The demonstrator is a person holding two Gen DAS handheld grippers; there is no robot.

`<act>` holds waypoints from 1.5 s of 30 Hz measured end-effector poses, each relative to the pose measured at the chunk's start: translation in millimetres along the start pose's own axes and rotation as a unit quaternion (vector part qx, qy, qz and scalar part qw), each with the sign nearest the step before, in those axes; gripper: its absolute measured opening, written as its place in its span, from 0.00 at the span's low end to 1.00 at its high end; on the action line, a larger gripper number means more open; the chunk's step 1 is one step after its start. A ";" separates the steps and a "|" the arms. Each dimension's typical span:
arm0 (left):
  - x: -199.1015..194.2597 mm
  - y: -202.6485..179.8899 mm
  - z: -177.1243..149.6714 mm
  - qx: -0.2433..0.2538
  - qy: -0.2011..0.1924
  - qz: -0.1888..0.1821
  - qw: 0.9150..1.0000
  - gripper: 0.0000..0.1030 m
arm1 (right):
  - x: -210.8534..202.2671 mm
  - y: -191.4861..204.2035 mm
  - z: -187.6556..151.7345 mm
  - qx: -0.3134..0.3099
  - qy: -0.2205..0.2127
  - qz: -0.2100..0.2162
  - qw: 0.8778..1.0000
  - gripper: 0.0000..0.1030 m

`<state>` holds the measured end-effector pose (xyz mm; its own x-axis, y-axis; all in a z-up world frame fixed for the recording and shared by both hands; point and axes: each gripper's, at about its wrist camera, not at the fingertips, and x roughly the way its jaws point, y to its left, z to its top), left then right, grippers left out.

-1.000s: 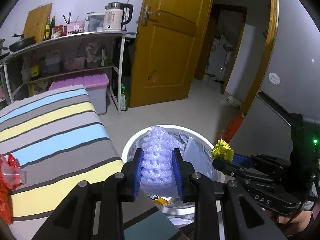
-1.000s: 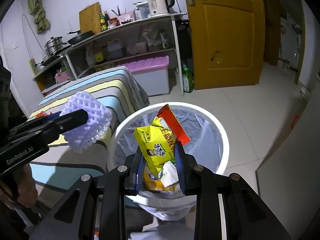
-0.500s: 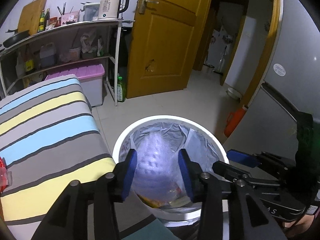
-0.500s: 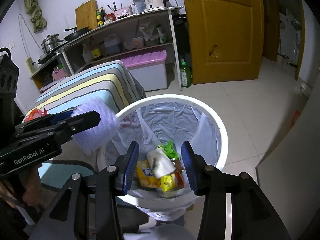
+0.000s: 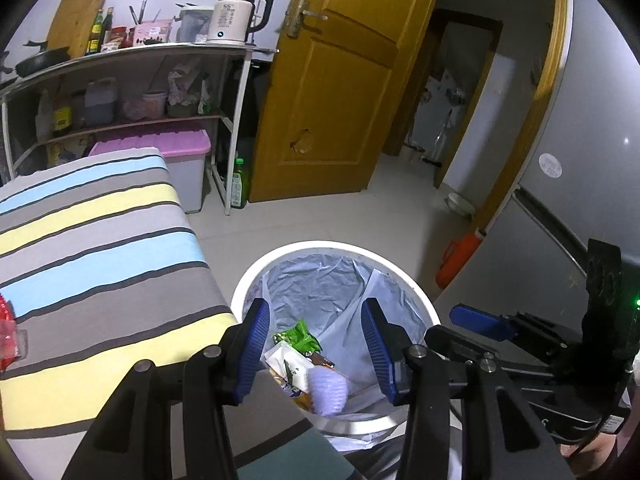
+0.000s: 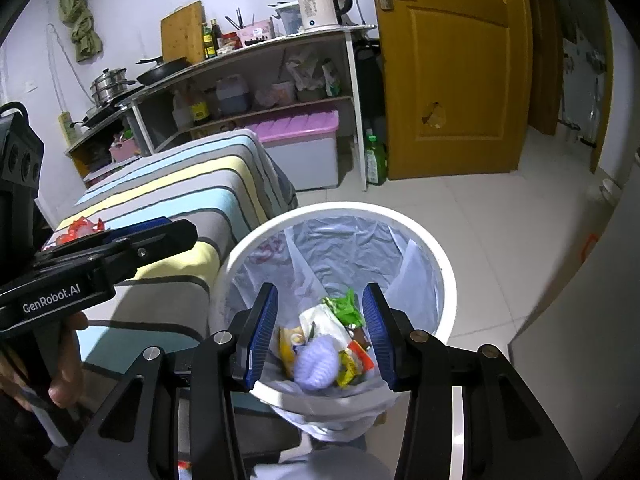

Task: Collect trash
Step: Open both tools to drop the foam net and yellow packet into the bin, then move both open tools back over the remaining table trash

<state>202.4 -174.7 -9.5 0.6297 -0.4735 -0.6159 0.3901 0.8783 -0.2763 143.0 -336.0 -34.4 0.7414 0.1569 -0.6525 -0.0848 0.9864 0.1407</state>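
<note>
Trash lies heaped at the bottom of the white bin (image 6: 447, 280), seen straight down between the blue pads of both tongs. A lilac foam net (image 6: 316, 362) sits on top of the pile, below and between the right gripper (image 6: 320, 330) fingers, with a white wrapper (image 6: 324, 320) and green scrap (image 6: 346, 304) just beyond it and a yellow-red snack packet (image 6: 352, 364) touching its right side. The right gripper's jaws stand wide apart with nothing between them. The left gripper (image 5: 316, 350) hangs over the same bin, its jaws opening and empty, the foam net (image 5: 328, 392) lying well beneath them. To the left of both tongs is the striped table (image 5: 100, 240), where a red wrapper (image 5: 10, 338) rests near its edge. A hand (image 6: 66, 364) grips the left tool's handle.
</note>
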 end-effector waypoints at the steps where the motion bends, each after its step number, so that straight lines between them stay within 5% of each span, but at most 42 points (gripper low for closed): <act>1: -5.3 1.2 -0.6 0.000 -0.004 0.001 1.000 0.46 | -2.5 1.3 0.9 -0.002 -0.003 0.001 1.000 0.44; 23: -103.2 25.1 -20.1 -0.018 -0.083 0.064 0.994 0.46 | -41.1 70.6 9.0 -0.058 -0.032 0.037 0.997 0.44; 45: -168.0 76.4 -60.3 -0.055 -0.112 0.148 0.981 0.46 | -35.9 142.7 0.9 -0.110 -0.027 0.113 0.987 0.44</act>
<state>85.9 -24.1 28.4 0.8417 -0.1875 -0.5064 0.0998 0.9756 -0.1953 104.8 -200.9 9.8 0.7206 0.3766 -0.5822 -0.3897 0.9144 0.1090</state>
